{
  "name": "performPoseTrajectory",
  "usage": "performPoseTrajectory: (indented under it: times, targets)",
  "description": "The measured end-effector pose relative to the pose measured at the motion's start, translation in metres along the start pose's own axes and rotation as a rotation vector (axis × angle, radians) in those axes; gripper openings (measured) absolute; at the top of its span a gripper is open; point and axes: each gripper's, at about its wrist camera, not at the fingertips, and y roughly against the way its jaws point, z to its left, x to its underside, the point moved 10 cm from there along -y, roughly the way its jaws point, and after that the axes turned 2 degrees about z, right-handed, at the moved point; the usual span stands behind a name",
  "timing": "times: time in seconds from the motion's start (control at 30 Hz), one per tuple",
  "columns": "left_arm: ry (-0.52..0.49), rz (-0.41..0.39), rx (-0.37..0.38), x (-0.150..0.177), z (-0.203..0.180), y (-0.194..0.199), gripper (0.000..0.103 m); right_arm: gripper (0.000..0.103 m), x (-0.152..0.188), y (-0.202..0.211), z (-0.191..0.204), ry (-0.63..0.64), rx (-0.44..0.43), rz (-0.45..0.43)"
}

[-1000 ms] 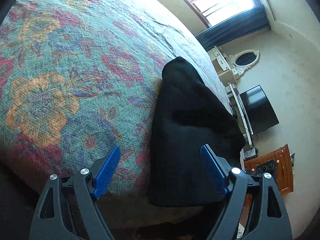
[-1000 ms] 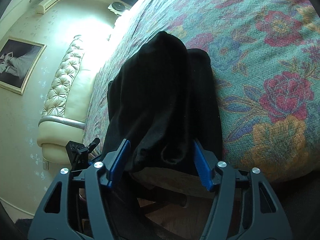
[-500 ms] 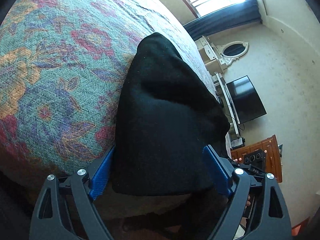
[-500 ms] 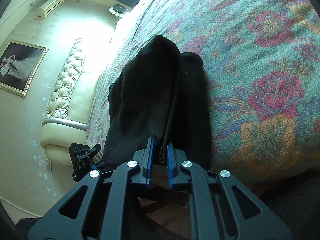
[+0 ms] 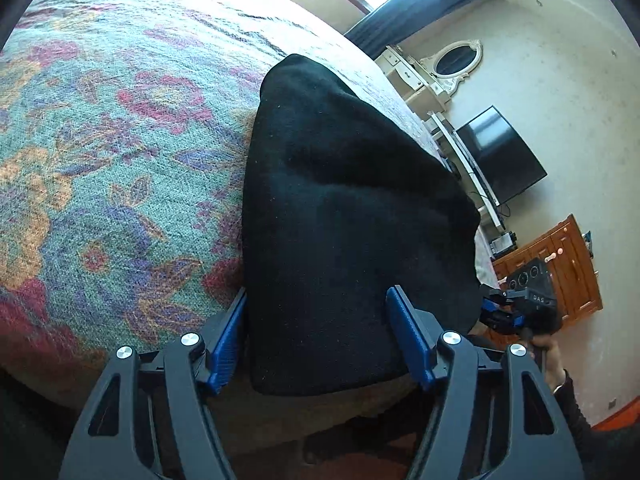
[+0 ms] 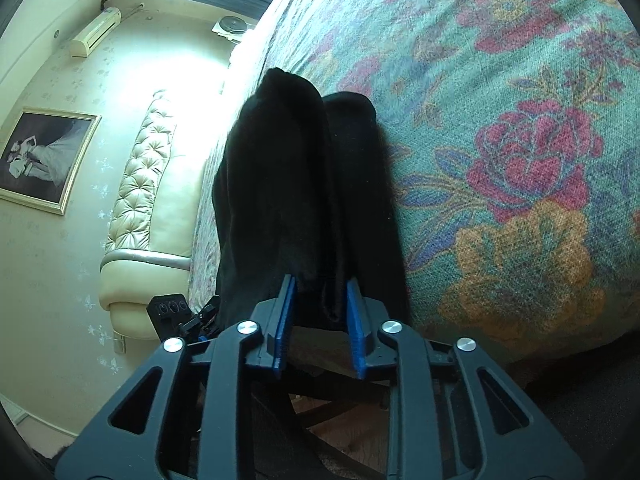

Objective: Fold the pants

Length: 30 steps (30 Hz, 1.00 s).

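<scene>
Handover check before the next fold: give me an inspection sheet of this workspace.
Surface: floral bedspread, pants at its near edge.
Job's things: black pants, in a long folded pile.
Clutter: nothing seen.
Grippers: left gripper open, straddling the pants' end; right gripper jaws apart, cloth between, grip unclear.
Cables: nothing seen.
Surroundings: television, oval mirror, wooden cabinet, framed picture.

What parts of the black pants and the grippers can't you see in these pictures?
- Pants shape: in both views they are one dark mass, so folds and layers blur together.
- Pants' near edge: in the right wrist view the right gripper covers it, so whether it pinches cloth is unclear.
- Left gripper: the pants hide its left pad's face.
- Bedspread: cut off by both fisheye edges.
</scene>
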Motion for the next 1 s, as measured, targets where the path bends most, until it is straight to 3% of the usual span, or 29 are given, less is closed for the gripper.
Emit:
performPoseTrajectory:
  times: [0.03,0.07,0.13,0.23,0.3,0.57,0.83,0.87,1.0]
  targets:
    - [0.024,-0.005,0.023,-0.003,-0.001,0.006,0.071,0.072,-0.005,0.008,0.004,0.018,-0.010,-0.023]
    - [0.044,-0.025,0.051,-0.008,-0.001,0.014,0.081,0.101,-0.011,0.014,0.007,0.041,0.005,-0.052]
    - [0.046,-0.107,0.094,-0.024,-0.002,0.032,0.085,0.101,-0.024,0.023,0.008,0.112,0.077,-0.100]
    - [0.009,-0.161,0.095,-0.051,0.002,0.039,0.085,0.101,-0.046,0.017,0.004,0.152,0.099,-0.117]
    - [0.002,-0.140,0.077,-0.065,0.011,0.027,0.085,0.101,-0.060,0.003,-0.002,0.120,0.053,-0.098]
    - [0.000,-0.035,0.118,-0.100,0.022,-0.037,0.085,0.101,-0.110,-0.043,0.008,0.113,-0.117,-0.079]
    - [0.012,0.009,0.186,-0.128,0.017,-0.071,0.085,0.101,-0.128,-0.054,0.007,0.096,-0.170,-0.031]
    - [0.011,0.020,0.189,-0.133,0.017,-0.074,0.085,0.097,-0.129,-0.056,0.008,0.099,-0.165,-0.027]
    - [-0.007,0.085,0.187,-0.140,0.019,-0.088,0.085,0.046,-0.128,-0.062,-0.010,0.091,-0.067,-0.006]
